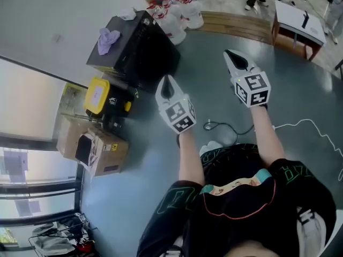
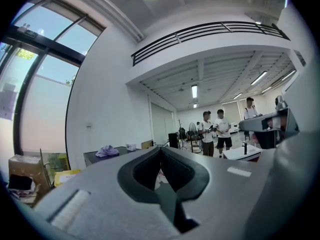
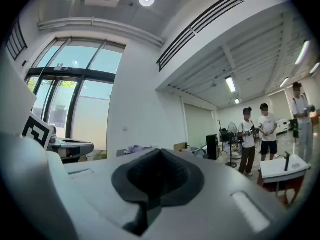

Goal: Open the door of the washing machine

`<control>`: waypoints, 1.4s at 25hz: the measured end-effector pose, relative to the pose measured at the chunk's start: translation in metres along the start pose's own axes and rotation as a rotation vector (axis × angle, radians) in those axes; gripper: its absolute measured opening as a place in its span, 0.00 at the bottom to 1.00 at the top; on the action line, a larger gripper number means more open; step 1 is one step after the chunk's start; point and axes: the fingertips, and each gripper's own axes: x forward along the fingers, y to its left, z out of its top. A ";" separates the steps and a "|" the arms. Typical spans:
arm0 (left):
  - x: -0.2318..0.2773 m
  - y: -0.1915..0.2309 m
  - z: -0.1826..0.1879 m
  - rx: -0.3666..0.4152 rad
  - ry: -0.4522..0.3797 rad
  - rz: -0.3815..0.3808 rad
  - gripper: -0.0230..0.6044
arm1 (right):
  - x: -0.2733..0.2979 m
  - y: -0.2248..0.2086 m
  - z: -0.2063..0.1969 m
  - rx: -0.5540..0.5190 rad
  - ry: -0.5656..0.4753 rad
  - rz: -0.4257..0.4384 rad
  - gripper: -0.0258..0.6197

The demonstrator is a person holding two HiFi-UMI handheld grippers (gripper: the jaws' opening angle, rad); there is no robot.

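Observation:
A black box-shaped machine (image 1: 140, 48) stands on the grey floor by the white wall, with a purple cloth (image 1: 109, 38) on its top. I cannot make out its door. My left gripper (image 1: 168, 85) is shut and empty, held level just right of the machine's near corner. My right gripper (image 1: 232, 56) is also shut and empty, further right and clear of the machine. In the left gripper view the shut jaws (image 2: 160, 150) point past the machine's top (image 2: 100, 156). In the right gripper view the shut jaws (image 3: 159, 152) face the far room.
A yellow case (image 1: 97, 95) and a cardboard box (image 1: 102, 150) sit left of the machine. Plastic bags (image 1: 179, 15) lie behind it, by a wooden step (image 1: 238, 24). A white table (image 1: 299, 16) stands far right. Cables (image 1: 228, 127) cross the floor. People (image 2: 215, 131) stand far off.

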 end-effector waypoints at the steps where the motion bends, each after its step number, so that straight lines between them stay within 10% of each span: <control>1: 0.000 0.001 0.000 0.002 0.002 0.003 0.05 | 0.002 -0.003 -0.001 0.010 0.001 -0.004 0.04; 20: 0.114 0.024 -0.063 -0.119 0.099 -0.020 0.05 | 0.106 -0.022 -0.028 -0.006 0.109 0.008 0.04; 35: 0.318 0.135 -0.116 -0.188 0.211 0.028 0.05 | 0.349 -0.009 -0.070 0.001 0.233 0.061 0.04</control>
